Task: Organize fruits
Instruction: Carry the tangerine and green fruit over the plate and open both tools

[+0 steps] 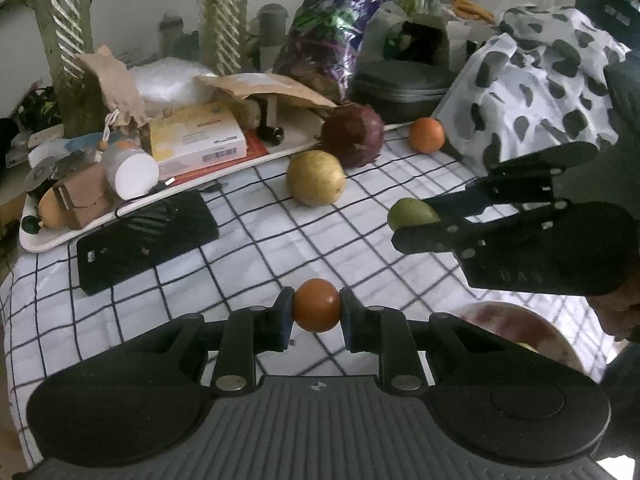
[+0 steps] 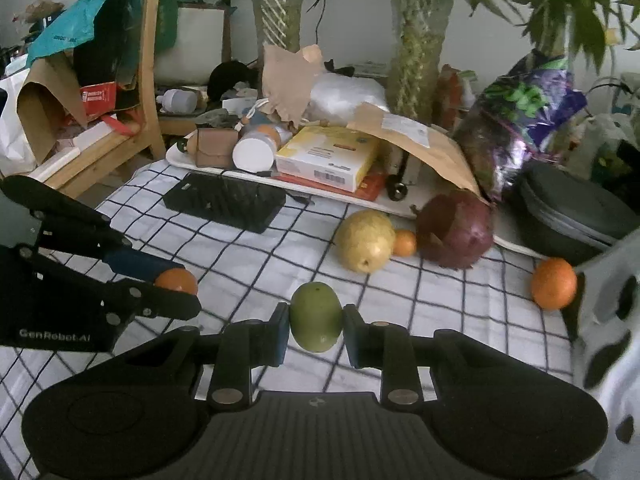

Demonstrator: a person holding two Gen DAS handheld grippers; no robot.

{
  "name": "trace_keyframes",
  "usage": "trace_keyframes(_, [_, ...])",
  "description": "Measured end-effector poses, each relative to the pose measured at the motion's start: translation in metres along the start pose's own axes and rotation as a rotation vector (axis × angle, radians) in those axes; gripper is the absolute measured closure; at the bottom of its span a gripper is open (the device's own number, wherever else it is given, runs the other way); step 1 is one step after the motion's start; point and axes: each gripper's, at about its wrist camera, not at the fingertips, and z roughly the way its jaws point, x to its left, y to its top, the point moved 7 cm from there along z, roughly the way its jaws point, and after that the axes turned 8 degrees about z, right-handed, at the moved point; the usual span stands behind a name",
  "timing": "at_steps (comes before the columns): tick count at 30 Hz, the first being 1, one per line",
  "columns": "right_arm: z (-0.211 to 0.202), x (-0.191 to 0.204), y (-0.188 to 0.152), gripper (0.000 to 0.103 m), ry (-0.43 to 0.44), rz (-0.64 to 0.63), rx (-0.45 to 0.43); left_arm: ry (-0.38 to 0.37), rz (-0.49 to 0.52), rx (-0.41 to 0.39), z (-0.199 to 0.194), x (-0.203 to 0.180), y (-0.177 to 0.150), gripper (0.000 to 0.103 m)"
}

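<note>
A: What are the grippers holding?

B: I'm clamping a small orange fruit (image 1: 317, 305) between the pads of my left gripper (image 1: 316, 314), jaws narrow, over the checked cloth (image 1: 248, 248). My right gripper (image 2: 316, 330) is pinching a green fruit (image 2: 316, 316).

A: And beyond them?

B: Ahead of the right gripper a yellow pear (image 2: 365, 241) is lying, touching a tiny orange (image 2: 405, 243) beside a red onion (image 2: 456, 232); another orange (image 2: 554, 283) is sitting far right
</note>
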Motion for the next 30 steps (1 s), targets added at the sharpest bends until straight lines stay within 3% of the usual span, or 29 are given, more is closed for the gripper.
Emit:
trace_keyframes(11, [-0.043, 0.002, -0.03, 0.074, 0.001, 0.029, 0.003, -0.033, -0.024, -0.001, -0.021, -0.04, -0.02, 0.08])
trace_keyframes(30, [-0.065, 0.002, -0.08, 0.074, -0.021, 0.095, 0.097, -0.063, -0.022, 0.077, -0.025, -0.077, -0.054, 0.08])
